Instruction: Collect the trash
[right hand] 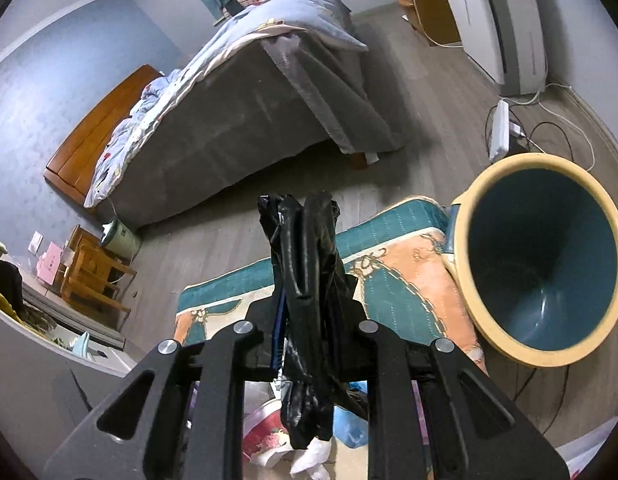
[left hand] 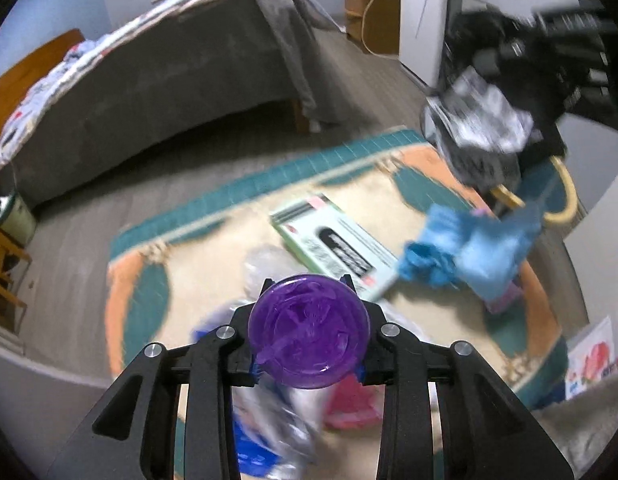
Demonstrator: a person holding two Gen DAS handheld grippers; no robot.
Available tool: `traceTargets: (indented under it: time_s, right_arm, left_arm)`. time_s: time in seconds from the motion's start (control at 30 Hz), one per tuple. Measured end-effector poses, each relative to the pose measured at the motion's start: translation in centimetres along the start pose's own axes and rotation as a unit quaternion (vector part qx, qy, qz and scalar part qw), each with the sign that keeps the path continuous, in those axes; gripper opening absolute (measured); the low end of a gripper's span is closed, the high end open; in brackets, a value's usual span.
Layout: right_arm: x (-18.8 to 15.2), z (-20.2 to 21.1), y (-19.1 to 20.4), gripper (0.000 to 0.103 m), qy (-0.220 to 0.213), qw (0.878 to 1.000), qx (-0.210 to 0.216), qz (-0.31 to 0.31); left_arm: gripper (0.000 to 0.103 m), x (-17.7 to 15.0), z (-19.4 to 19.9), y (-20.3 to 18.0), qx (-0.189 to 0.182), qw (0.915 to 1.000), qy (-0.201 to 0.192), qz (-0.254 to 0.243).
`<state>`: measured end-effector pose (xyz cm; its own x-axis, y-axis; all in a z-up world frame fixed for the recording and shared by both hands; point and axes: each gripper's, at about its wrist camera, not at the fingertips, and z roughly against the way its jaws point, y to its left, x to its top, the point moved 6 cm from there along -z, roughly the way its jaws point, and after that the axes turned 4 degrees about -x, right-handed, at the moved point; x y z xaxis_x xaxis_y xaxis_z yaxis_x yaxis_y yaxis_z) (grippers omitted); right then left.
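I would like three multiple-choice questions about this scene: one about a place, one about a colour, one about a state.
1. Where does the waste bin stand?
A. on the bed
B. at the edge of the patterned rug
C. on the wooden stool

2. What colour is the round lid in the left gripper?
A. purple
B. yellow
C. white

3. What is the state of the right gripper?
A. open and empty
B. shut on a black plastic bag
C. shut on a blue cloth

Answers:
1 B: its base is at the border of the patterned rug.
2 A: the lid between the fingers is purple.
3 B: black plastic bag is pinched between the fingers.
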<state>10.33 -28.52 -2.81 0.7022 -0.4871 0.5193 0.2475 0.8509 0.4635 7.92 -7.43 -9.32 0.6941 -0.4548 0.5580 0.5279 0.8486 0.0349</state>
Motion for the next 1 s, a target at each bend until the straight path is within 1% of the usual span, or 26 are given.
traceTargets:
  time_s: [0.07, 0.13, 0.2, 0.3, 0.37, 0.4, 0.43, 0.47, 0.5, 0.6, 0.67, 0.7, 0.8, 1.0]
  right_arm:
    - [-0.1, 0.1, 0.2, 0.017, 0.002, 1.0, -0.002, 0.007]
    - [-0.2, 0.1, 0.4, 0.017, 0.004, 1.0, -0.003, 0.016]
    - [-0.1, 0.0, 0.7, 0.017, 0.006, 1.0, 0.004, 0.016]
    - [-0.2, -0.2, 1.0, 0.017, 0.012, 1.0, 0.014, 0.02]
    - [-0.3, -0.6, 1.3, 0.017, 0.016, 0.999, 0.016, 0.03]
    - [-0.3, -0.6, 1.3, 0.017, 0.016, 0.999, 0.015, 0.033]
    - [-0.3, -0.8, 1.3, 0.017, 0.016, 0.999, 0.014, 0.034]
    - [-0.3, -0.9, 1.3, 0.017, 0.017, 0.999, 0.016, 0.032]
    - [-0.2, -1.0, 1.3, 0.017, 0.02, 0.999, 0.018, 0.03]
    - [-0.2, -1.5, 1.1, 0.017, 0.023, 0.999, 0.015, 0.028]
    - [-0.2, -1.7, 0.8, 0.017, 0.026, 0.999, 0.011, 0.025]
    - [-0.2, -1.8, 0.6, 0.017, 0.026, 0.999, 0.01, 0.022]
    - [-0.1, -2.0, -0.1, 0.017, 0.026, 1.0, 0.005, 0.013]
    - [0.1, -2.6, -2.3, 0.017, 0.033, 0.999, -0.012, -0.008]
  left_arm:
    - [0.034, -0.7, 0.2, -1.0, -0.008, 1.0, 0.002, 0.003]
    - [0.034, -0.9, 0.0, -1.3, -0.004, 1.0, 0.006, -0.004]
    - [0.034, -0.8, -0.7, -0.9, -0.002, 0.9999, 0.008, -0.009]
    - [0.034, -0.8, -1.7, -0.4, -0.009, 0.9999, 0.012, 0.003]
    - [0.038, -0.7, -1.9, -0.3, -0.004, 0.9999, 0.008, 0.006]
    - [0.047, -0.6, -1.9, -0.1, -0.006, 0.9999, 0.003, 0.009]
    - [0.054, -0.4, -1.9, -0.1, -0.009, 0.9999, -0.003, 0.012]
    - [0.057, -0.1, -1.7, -0.3, -0.01, 0.9998, -0.013, 0.015]
    - [0.059, 0.4, -1.3, -0.6, -0.016, 0.9994, -0.026, 0.014]
    - [0.059, 1.2, -0.8, -1.9, -0.031, 0.9985, -0.045, 0.007]
    - [0.06, 1.5, -0.8, -3.0, -0.051, 0.9973, -0.052, 0.002]
    - [0.059, 1.6, -0.9, -3.8, -0.067, 0.9963, -0.053, 0.001]
    - [0.06, 1.3, -1.6, -6.4, -0.101, 0.9938, -0.046, -0.01]
    - [0.06, 0.2, -4.5, -11.4, -0.134, 0.9898, -0.007, -0.049]
